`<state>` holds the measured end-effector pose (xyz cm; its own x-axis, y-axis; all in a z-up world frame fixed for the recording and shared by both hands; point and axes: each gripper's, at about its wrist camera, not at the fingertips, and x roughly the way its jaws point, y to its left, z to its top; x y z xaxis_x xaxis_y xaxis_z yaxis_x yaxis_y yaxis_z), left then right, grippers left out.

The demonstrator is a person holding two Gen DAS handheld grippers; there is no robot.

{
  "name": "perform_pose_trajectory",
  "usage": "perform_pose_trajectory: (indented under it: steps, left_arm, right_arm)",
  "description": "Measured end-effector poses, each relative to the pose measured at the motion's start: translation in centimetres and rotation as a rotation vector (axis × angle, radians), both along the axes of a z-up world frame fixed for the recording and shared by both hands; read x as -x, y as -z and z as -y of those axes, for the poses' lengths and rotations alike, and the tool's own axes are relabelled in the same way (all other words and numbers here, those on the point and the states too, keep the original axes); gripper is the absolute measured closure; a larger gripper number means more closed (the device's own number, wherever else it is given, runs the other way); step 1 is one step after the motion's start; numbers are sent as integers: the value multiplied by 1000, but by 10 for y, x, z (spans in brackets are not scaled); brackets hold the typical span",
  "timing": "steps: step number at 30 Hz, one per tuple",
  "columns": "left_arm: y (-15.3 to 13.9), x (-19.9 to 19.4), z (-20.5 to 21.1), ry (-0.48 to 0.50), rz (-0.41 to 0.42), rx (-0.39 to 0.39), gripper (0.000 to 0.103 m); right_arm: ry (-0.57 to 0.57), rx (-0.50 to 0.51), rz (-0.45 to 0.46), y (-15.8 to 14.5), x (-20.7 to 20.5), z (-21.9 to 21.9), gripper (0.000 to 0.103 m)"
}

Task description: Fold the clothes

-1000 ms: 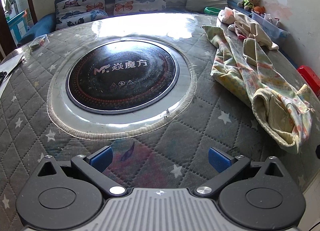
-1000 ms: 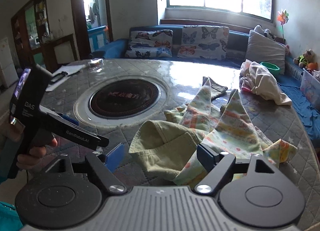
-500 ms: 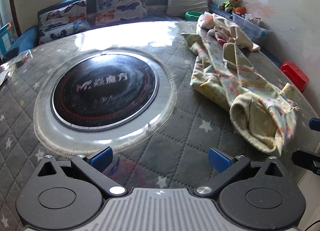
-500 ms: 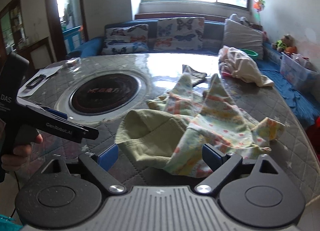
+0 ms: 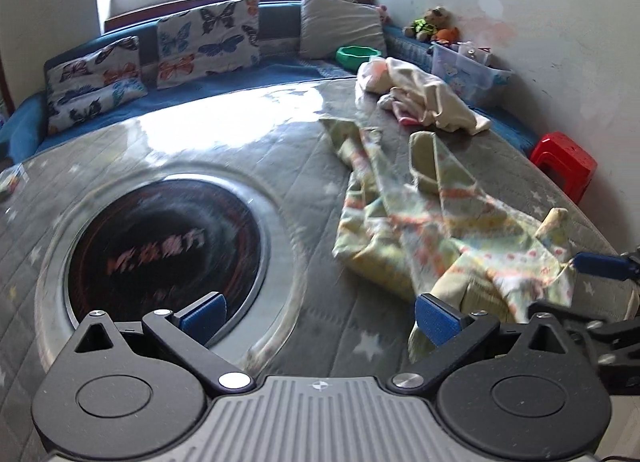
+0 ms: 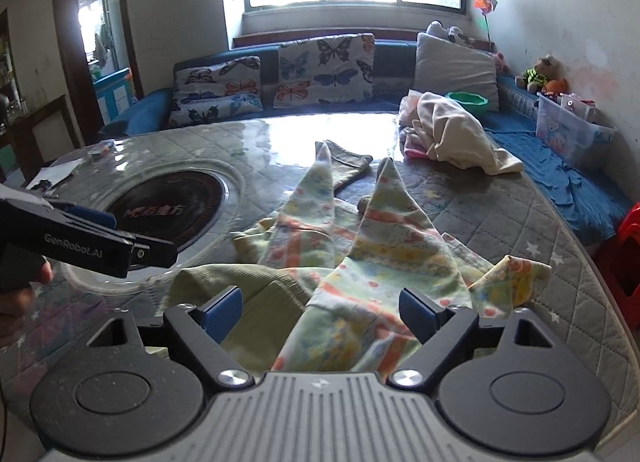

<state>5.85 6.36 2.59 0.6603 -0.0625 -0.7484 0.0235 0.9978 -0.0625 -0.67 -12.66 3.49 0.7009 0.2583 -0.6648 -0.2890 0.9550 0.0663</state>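
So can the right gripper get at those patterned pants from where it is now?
Probably yes. The right gripper has its jaws open right over the patterned pants, waistband nearest, with nothing between them; the left gripper is off to the side.

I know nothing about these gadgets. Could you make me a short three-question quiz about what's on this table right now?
1. True or false: the right tool is clamped shut on the patterned pants.
2. Which lies at the table's far edge? A) cream clothes pile B) red stool C) green bowl
3. Fill in: the dark round plate is set into the table's ____.

Key: 1 false, both the right and the left tool are open. 2 A. 3 middle.
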Motion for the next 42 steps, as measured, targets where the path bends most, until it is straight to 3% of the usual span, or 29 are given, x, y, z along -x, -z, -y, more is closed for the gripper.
perform_pose_trajectory:
  steps: [7,16,19,21,26,31,35,42]
  left_arm:
    - [5,-48,10,16,-21,13,9]
    - [29,-115,26,45,-104,70,20]
    - [40,-127,27,39,-143,93,47]
    - [46,-130,26,53,-166,137,74]
    - [42,-119,26,77,-131,177,92]
    - [30,-111,21,102,-102,249,88]
    - [24,-114,21,74,-73,236,51]
    - [32,-130,22,55,-84,263,50]
  right_arm:
    - [-15,4,-44,20,-23,-1,25]
    - [-54,14,-92,35,-33,3,60]
    - [-60,24,-82,34,-29,7,74]
    - [-58,25,-75,33,-26,11,80]
    - [-41,25,-47,29,-14,21,88]
    - [2,12,-35,25,1,35,91]
    - [40,-4,-30,21,11,47,91]
    - [95,-27,-33,21,24,65,91]
